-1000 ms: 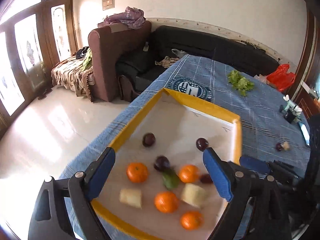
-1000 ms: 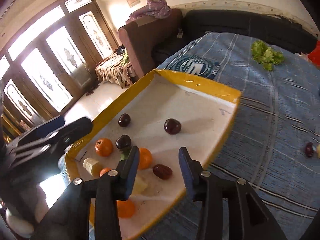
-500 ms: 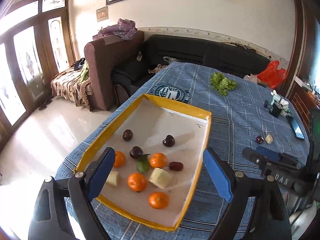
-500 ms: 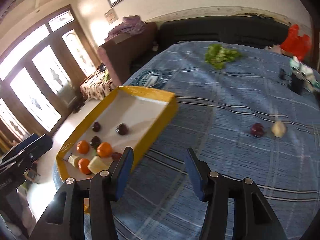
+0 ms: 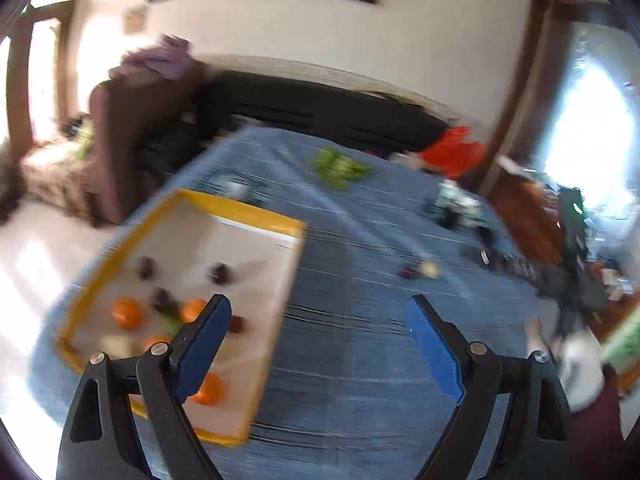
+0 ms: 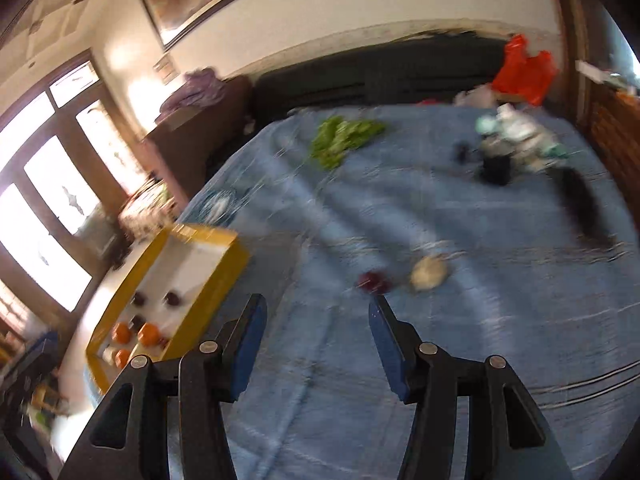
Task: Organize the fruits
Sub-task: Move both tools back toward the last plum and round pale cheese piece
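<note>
Fruits (image 5: 160, 312) lie mostly in the yellow tray (image 5: 240, 210) in the left view, whose left gripper (image 5: 318, 344) hangs spread and empty above the cloth. In the right view, the right gripper (image 6: 318, 334), also spread and empty, faces a stray plum (image 6: 372, 282) and pale piece (image 6: 429, 273) on the cloth, likely the next pick.

Bare blue tablecloth (image 6: 460, 340) lies open ahead of the right gripper (image 6: 318, 316); only a dark plum (image 6: 372, 282) and a pale fruit piece (image 6: 429, 273) sit there. The yellow-walled tray (image 6: 208, 276) blocks the left side, clutter (image 6: 508, 148) the far edge.
</note>
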Available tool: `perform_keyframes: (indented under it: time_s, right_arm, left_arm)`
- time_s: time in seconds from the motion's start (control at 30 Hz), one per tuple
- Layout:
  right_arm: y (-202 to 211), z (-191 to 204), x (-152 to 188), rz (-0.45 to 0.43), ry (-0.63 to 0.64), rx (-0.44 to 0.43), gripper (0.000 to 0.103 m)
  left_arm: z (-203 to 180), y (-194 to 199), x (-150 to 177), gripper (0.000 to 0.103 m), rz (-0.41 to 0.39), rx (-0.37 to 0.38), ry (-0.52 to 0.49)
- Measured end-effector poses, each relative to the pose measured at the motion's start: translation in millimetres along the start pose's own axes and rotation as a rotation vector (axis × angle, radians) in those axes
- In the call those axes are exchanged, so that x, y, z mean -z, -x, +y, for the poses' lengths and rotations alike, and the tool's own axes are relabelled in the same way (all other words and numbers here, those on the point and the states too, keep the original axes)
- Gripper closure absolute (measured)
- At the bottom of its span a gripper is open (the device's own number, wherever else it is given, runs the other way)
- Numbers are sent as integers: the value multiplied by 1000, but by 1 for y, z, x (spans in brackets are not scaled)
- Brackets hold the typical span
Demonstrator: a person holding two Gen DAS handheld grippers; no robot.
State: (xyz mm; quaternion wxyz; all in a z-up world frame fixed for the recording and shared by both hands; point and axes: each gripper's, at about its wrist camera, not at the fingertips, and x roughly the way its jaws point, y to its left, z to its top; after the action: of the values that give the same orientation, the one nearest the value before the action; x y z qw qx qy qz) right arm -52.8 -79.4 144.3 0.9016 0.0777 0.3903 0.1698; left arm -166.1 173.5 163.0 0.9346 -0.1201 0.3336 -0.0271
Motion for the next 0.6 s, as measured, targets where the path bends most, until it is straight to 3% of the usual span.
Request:
perform_keyframes:
  time_s: [0.17, 0.33, 0.4, 0.5, 0.57, 0.6]
  right_arm:
    - [60, -40, -52, -75, -32, 124, 45]
    - [139, -56, -122, -150, -50, 206, 44]
    - [165, -57, -146, -189, -43, 245, 28]
    - [187, -54, -165, -233, -24, 318, 19]
    - [183, -52, -161, -232, -16, 299, 17]
    - [177, -54, -156, -224, -19, 274, 17]
  left_arm:
    - [-8, -5, -13, 14, 47, 34, 3]
    - [-17, 15, -71, 14, 35, 79, 22]
    - [-28, 29, -97, 14, -1, 115, 17]
    - [-46, 44, -135, 14, -57, 116, -10]
    - [-52, 44, -152, 12, -95, 86, -20]
    - [-54, 40, -156, 7, -114, 66, -25]
